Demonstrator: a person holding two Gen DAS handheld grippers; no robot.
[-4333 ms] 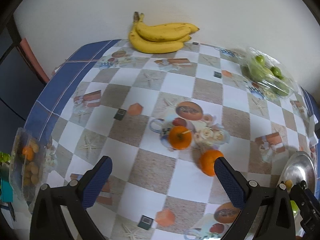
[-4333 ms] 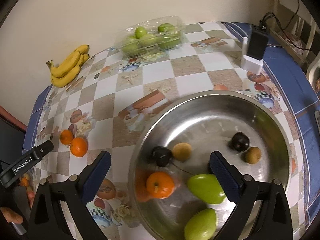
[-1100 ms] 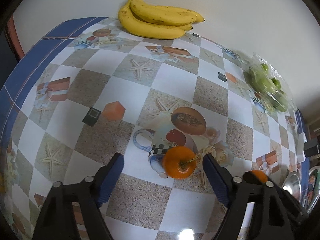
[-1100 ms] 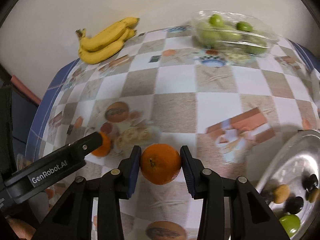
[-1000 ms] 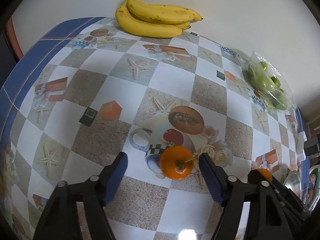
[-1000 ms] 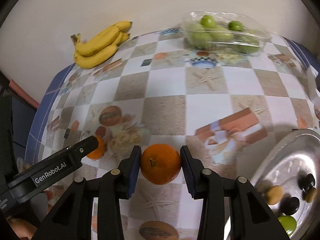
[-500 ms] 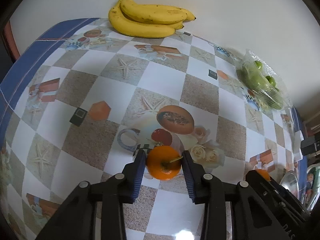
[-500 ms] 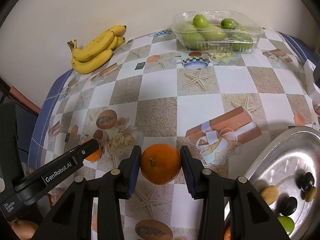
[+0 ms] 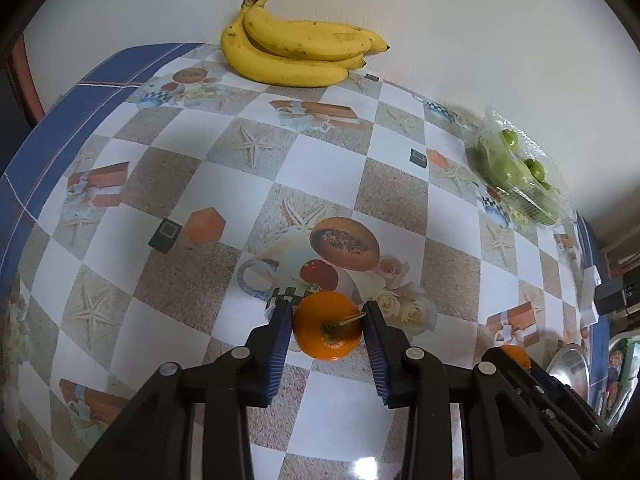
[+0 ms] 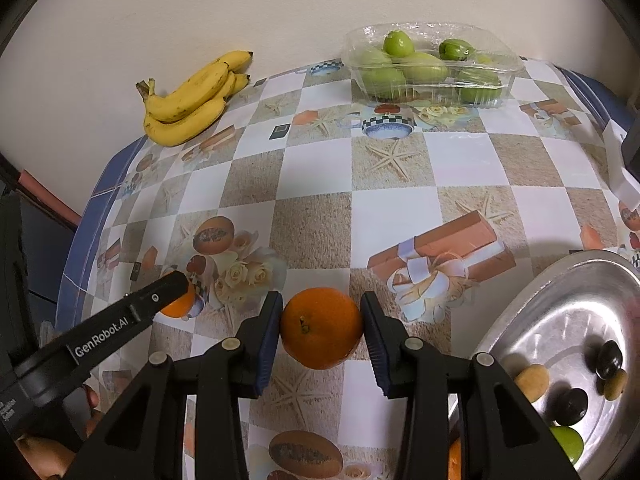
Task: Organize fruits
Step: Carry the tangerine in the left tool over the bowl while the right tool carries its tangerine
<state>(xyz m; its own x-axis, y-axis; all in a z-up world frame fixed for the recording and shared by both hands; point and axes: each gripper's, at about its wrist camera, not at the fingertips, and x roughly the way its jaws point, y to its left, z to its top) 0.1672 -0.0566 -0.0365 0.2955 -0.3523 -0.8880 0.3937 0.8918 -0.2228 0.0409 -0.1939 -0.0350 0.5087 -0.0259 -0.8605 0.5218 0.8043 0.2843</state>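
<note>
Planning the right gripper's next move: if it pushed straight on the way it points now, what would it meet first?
Probably the tablecloth just past the orange held by the right gripper; nothing else seems to lie in that line, though depth is unclear.

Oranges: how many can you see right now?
2 clearly: one orange clamped in the right gripper, one stemmed orange clamped in the left gripper. An orange sliver by the metal bowl may be a third.
</note>
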